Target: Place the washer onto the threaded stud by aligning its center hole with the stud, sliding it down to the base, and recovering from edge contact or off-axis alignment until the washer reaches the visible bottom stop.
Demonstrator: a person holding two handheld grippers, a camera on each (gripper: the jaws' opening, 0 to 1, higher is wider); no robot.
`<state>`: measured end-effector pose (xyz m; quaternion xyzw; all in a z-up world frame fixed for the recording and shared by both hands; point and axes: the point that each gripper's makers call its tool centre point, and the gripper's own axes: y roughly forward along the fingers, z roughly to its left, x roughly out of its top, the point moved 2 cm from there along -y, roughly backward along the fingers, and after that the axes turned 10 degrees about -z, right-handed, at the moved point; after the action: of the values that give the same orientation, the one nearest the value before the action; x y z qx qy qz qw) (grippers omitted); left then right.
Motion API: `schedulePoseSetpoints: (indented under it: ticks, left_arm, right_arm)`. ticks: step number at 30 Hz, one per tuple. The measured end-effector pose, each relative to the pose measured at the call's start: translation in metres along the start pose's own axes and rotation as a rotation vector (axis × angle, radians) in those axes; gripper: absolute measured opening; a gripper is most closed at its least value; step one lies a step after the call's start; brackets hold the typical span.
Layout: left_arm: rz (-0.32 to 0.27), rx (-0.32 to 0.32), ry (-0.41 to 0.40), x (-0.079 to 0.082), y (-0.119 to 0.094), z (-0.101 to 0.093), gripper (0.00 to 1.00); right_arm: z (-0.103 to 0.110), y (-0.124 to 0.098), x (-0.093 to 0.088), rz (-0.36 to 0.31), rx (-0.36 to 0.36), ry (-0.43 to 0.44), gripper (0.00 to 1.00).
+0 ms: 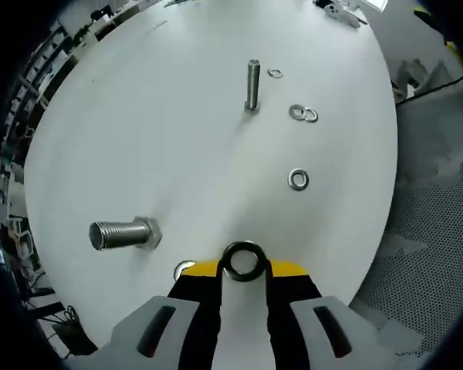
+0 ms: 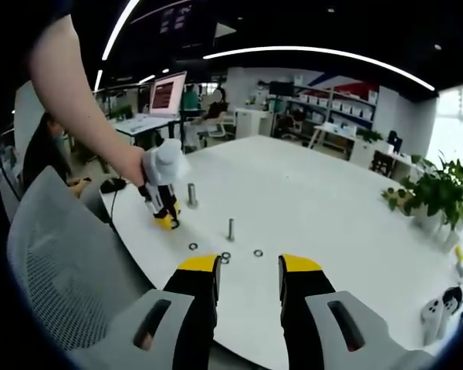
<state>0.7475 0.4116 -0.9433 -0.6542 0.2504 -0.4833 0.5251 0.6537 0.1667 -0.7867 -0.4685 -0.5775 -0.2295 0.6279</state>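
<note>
White round table; your left gripper pinches a washer edgewise, well short of the upright stud; right gripper spread, empty; a tilted washer may catch on the threads.

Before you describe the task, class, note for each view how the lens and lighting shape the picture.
Left gripper view: fisheye bows the white table edge; soft light, with a faint shadow beside the upright stud. Right gripper view: ceiling light strips curve and glare; the dim room's far desks look small and soft.
</note>
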Motion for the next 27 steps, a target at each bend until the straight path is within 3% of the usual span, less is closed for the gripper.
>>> schedulePoseSetpoints:
  ticks: [12, 17, 27]
  left_arm:
    - [-0.057, 0.028, 0.062, 0.014, -0.017, 0.011, 0.19]
    - [-0.099, 0.063, 0.048, 0.021, -0.032, 0.027, 0.19]
    - [-0.143, 0.14, 0.106, 0.038, -0.062, 0.055, 0.19]
  right_arm:
    - [-0.001, 0.0, 0.0, 0.002, -0.004, -0.003, 0.32]
    - [-0.001, 0.0, 0.0, 0.001, -0.004, -0.002, 0.32]
    - [0.0, 0.0, 0.0, 0.003, 0.001, -0.003, 0.32]
